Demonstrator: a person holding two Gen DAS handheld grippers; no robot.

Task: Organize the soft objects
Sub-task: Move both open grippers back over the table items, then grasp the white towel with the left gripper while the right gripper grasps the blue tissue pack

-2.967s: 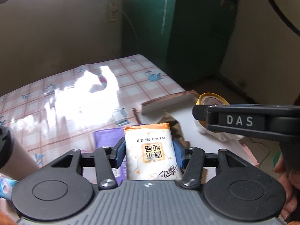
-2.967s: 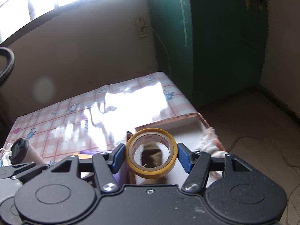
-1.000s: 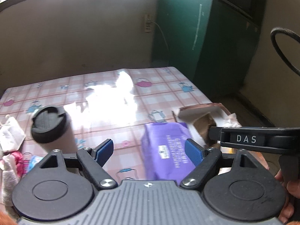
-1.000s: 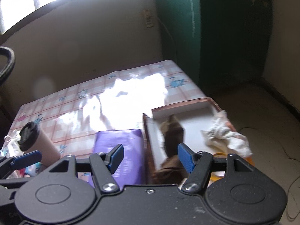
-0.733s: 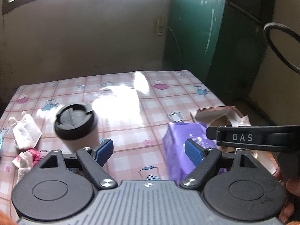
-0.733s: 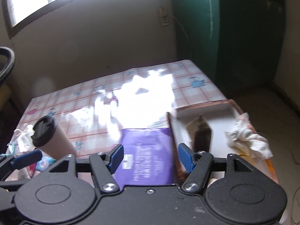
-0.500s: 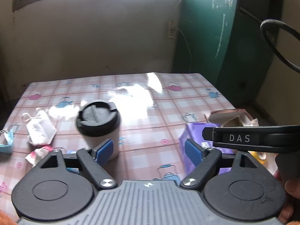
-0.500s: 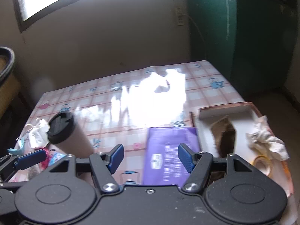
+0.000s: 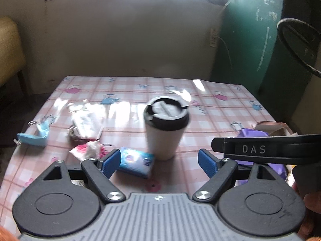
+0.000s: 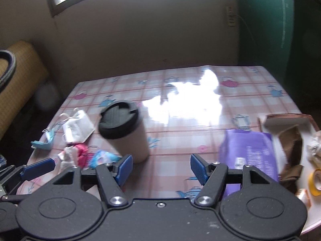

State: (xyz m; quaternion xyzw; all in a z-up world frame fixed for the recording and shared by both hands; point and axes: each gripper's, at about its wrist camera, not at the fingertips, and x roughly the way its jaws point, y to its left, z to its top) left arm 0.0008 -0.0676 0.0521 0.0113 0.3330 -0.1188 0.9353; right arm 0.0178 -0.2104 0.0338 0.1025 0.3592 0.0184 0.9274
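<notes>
Both claws empty, jaws spread wide. Left claw (image 9: 159, 158) hovers over the near-left part of the pink checked oilcloth counter (image 9: 210, 108). The remaining soft clutter lies just ahead and left of it: a small blue-and-white plastic tissue pack (image 9: 136, 161) flat just inside its left fingertip, long axis running left-right and slightly skewed, then a crumpled pink-and-white cloth (image 9: 87, 149), a white face mask (image 9: 85, 123) and a blue face mask (image 9: 37, 134) further left. A white tumbler with black lid (image 9: 165, 128) stands upright just behind the pack.

Right claw (image 10: 161, 167) sits further right, nearer the purple soft pack (image 10: 248, 150) and the brown-rimmed cardboard box (image 10: 289, 120); left claw is closer to the tissue pack.

Versus 3 s ago: the orange tissue pack and the tape roll are no longer gripped; both views have swung from the box to the left pile.
</notes>
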